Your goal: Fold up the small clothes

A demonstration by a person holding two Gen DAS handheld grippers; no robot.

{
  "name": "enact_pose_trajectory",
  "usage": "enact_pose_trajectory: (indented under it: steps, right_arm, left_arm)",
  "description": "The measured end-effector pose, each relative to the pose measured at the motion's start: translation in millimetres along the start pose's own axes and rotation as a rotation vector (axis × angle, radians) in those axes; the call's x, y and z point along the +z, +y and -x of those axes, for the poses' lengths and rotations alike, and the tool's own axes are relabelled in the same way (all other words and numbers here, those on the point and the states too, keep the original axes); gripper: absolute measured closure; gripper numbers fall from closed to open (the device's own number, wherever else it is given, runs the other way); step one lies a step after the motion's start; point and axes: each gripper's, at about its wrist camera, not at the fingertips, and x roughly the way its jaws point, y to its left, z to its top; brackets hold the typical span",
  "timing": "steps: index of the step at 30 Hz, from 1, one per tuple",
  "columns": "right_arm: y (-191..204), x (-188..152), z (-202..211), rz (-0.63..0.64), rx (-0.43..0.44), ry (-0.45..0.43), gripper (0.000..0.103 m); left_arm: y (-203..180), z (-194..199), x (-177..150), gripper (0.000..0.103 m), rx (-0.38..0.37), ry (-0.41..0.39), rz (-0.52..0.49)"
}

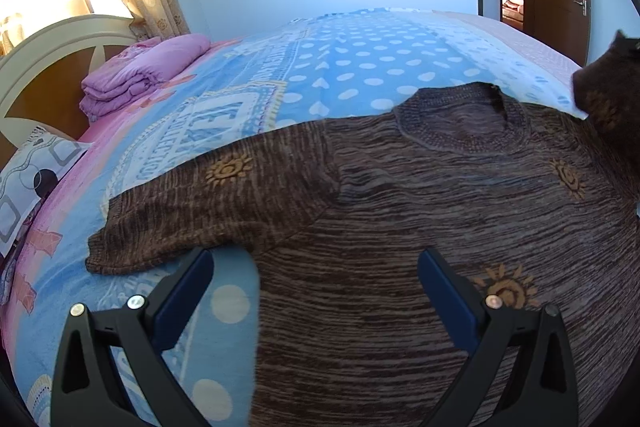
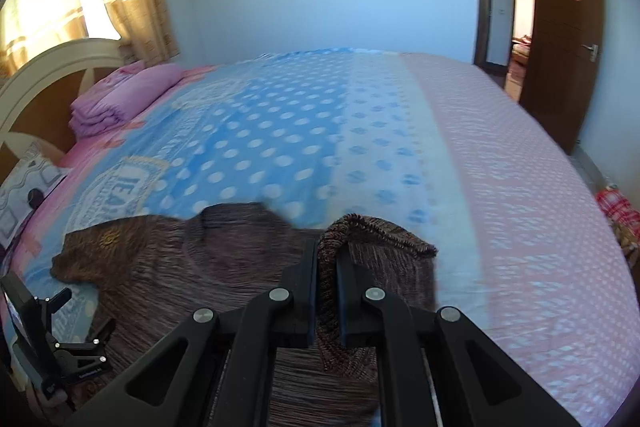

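Bedspread [image 2: 360,131] carries a brown sweater [image 1: 400,227]; right gripper [image 2: 327,263] clamps its right sleeve [image 2: 380,239] for folding leftward, left gripper [image 1: 316,267] spread apart.

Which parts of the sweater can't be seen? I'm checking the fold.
- Left wrist view: the sweater's right sleeve is cut off by the frame edge.
- Right wrist view: the raised cuff is blurred, and the right tongs hide the fabric they pinch.
- Both views: its hem lies below the frame.

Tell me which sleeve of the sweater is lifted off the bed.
The sleeve pinched in the right gripper; the other sleeve lies flat.
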Motion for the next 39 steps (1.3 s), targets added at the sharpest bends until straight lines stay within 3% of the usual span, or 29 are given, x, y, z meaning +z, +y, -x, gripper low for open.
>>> enact_pose_trajectory:
  steps: [7,9,11,12,16,23,27,31,35,39]
  right_arm:
    - [86.6,-43.0,-92.0,0.018,0.151,0.098,0.093]
    - [103.0,-63.3,-113.7,0.017,0.193,0.157,0.082]
    - [110.6,-79.3,-119.8,0.012,0.261,0.211,0.056]
    - [111.6,-85.0,-115.8,0.019,0.272,0.208,0.055]
    - [83.6,-94.6,-86.5,0.053,0.225,0.178,0.055]
    - [-7.7,-104.6,-30.2,0.028,-0.018,0.133,0.050]
    - [-46.3,-124.9,-18.7,-0.031,-0.060,0.126,0.045]
    - [-62.8,-141.3,-19.7,-0.074,-0.048,0.100,0.045]
    - [-76.6,-156.6,-23.9,-0.125,-0.032,0.076,0.044]
    - [-91.2,-163.6,-25.4,-0.199,0.004,0.069,0.044]
  left_arm:
    - [9.6,-2.8,-4.7,0.000,0.018,0.020,-0.009]
    - [10.0,-1.3,-5.2,0.000,0.023,0.019,-0.026]
    - [10.0,0.5,-3.1,0.000,0.022,0.020,-0.045]
    - [9.9,1.3,-1.6,0.000,0.025,0.018,-0.050]
    - [-0.2,5.2,14.8,0.000,0.012,0.010,-0.055]
    - [-64.2,16.3,52.9,0.000,-0.113,-0.015,-0.134]
    - [-115.5,-0.3,64.9,0.000,-0.134,0.003,-0.205]
    - [-162.2,-14.8,71.3,0.000,-0.166,0.022,-0.256]
    - [-190.9,-40.5,77.5,0.000,-0.035,-0.005,-0.325]
    - [-154.2,-72.1,91.8,0.000,0.160,-0.005,-0.262]
